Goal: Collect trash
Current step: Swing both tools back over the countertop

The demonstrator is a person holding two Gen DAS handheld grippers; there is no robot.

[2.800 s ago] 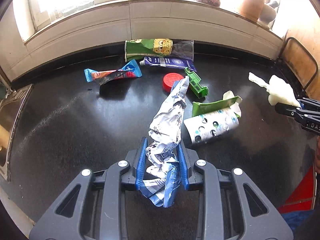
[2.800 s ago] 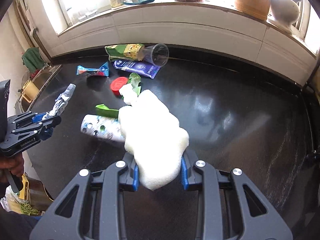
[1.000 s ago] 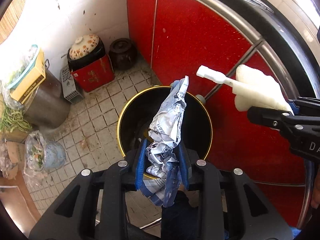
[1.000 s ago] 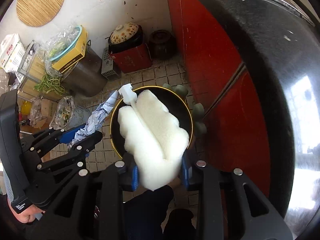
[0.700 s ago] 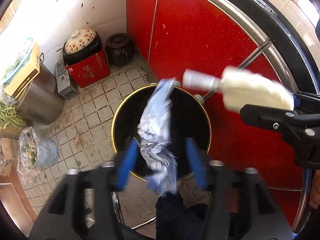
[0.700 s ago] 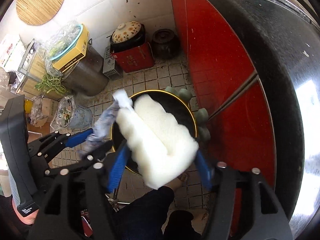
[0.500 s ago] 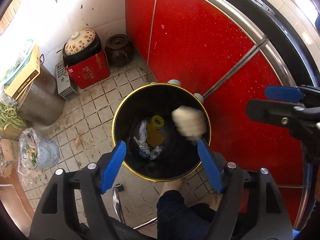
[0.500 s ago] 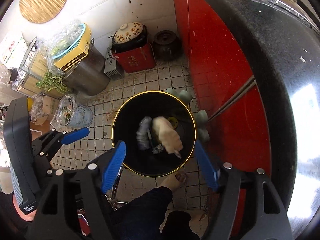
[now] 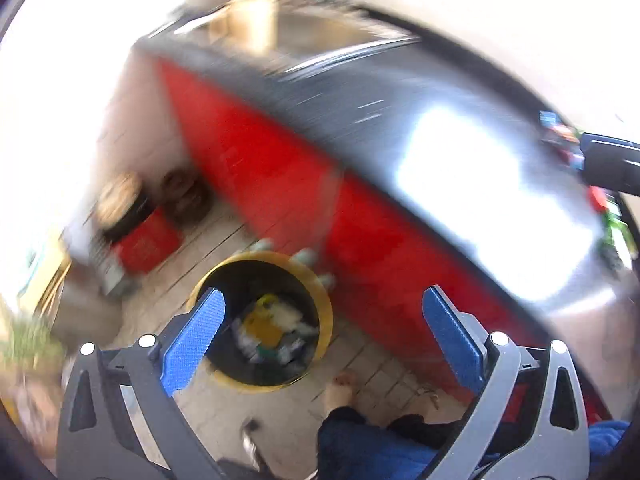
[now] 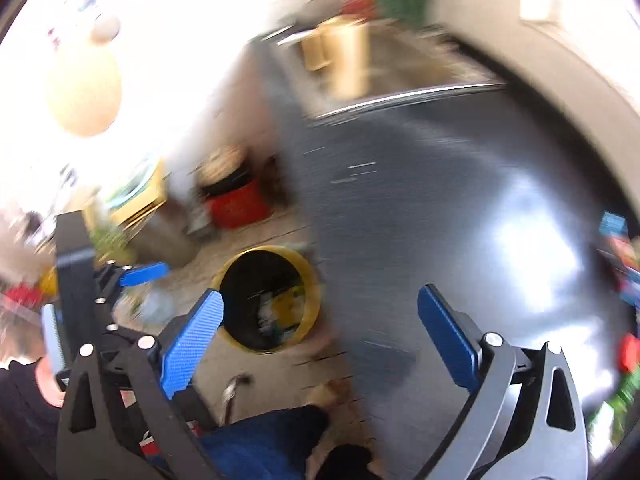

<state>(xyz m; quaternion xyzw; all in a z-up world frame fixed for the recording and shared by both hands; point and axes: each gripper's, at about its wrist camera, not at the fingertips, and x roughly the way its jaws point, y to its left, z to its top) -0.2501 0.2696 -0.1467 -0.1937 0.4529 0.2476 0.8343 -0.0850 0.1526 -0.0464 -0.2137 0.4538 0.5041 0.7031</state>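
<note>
With both the left gripper and right gripper just spread wide and empty, dropped trash sits in the yellow-rimmed bin, but leftover wrappers on the black countertop could easily be knocked off.

We hold our left gripper and right gripper angled downward, jaws just opened wide, nothing between them.

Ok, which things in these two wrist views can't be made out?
- Bin contents, both views: motion blur smears them into yellow and white patches.
- Trash left on the counter: squeezed against the right edges, blurred into colour flecks.
- Right gripper, left view: cut off by the edge; fingers unseen.
</note>
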